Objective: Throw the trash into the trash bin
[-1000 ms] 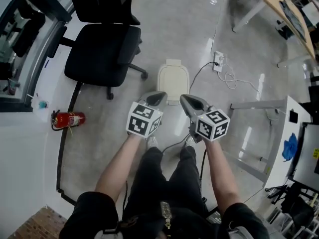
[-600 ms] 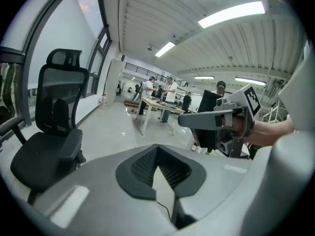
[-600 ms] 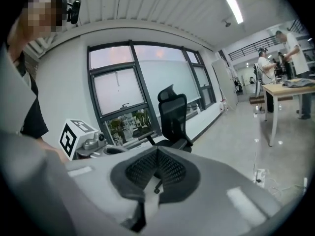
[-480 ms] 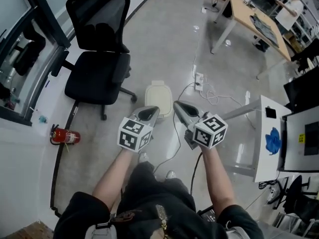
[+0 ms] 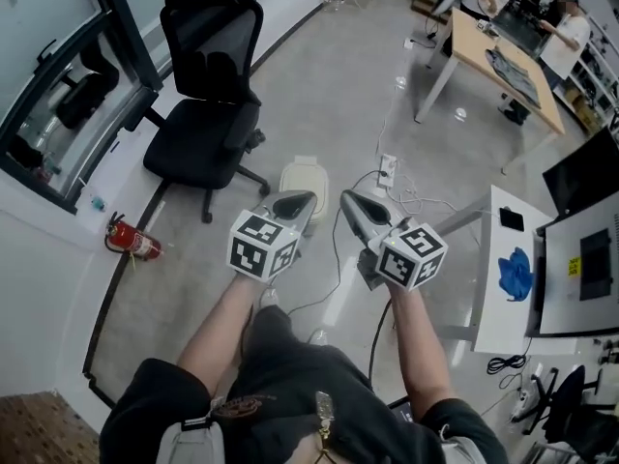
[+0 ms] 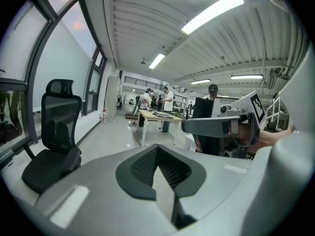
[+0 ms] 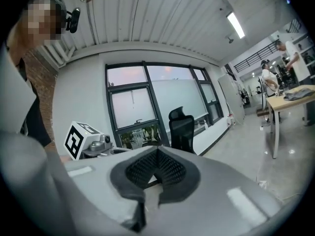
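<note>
The trash bin [image 5: 304,176] sits centrally; an office chair [image 5: 207,114] stands left of it, a power strip [image 5: 388,170] just right. A fire extinguisher [image 5: 132,244] lies nearer, further left; a desk [image 5: 503,61] stands far right.

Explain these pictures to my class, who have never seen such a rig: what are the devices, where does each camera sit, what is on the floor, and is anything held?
There is no robot here. A standing person holds a hand tool in each hand: the left gripper and the right gripper. The patterned cubes are part of them.

The head view comes from a camera on the person's head, looking steeply down. The other two views come from a camera riding on each gripper, looking along its jaws.

On the floor stand a white lidded bin just ahead of the grippers, a black office chair and a red fire extinguisher, and a power strip lies there too.

Both pairs of jaws are together with nothing between them, so no trash is held.
</note>
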The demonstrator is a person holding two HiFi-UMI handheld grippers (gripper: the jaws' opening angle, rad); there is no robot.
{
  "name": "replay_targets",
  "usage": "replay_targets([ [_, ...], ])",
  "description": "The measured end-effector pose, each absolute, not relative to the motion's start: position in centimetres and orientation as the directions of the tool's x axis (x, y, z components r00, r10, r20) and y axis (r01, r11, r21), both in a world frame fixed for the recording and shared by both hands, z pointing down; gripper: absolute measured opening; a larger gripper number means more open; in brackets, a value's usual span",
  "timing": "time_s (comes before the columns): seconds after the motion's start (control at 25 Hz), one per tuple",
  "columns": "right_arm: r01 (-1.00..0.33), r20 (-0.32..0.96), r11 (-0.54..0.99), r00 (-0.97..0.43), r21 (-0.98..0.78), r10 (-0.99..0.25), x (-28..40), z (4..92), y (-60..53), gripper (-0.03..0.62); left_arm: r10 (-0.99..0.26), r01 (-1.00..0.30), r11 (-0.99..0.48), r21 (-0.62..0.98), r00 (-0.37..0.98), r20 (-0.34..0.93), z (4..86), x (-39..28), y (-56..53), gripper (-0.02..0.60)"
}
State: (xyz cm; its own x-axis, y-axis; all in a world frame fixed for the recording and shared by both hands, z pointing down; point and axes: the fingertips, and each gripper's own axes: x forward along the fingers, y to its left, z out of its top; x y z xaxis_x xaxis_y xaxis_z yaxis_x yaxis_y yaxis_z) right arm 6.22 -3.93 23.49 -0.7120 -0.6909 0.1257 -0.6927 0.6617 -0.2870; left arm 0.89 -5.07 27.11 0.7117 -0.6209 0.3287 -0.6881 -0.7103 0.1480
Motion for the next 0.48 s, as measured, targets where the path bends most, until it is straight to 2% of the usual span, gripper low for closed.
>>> replay_targets([
  [0.48,-0.639,0.018,0.725,-0.753,-0.256,-0.657,8.3,18.0,2.4,0.002,-0.690,-0.730,-0.679,0.078,0.671,0.272,21.6,2.9,2.1,0.003],
])
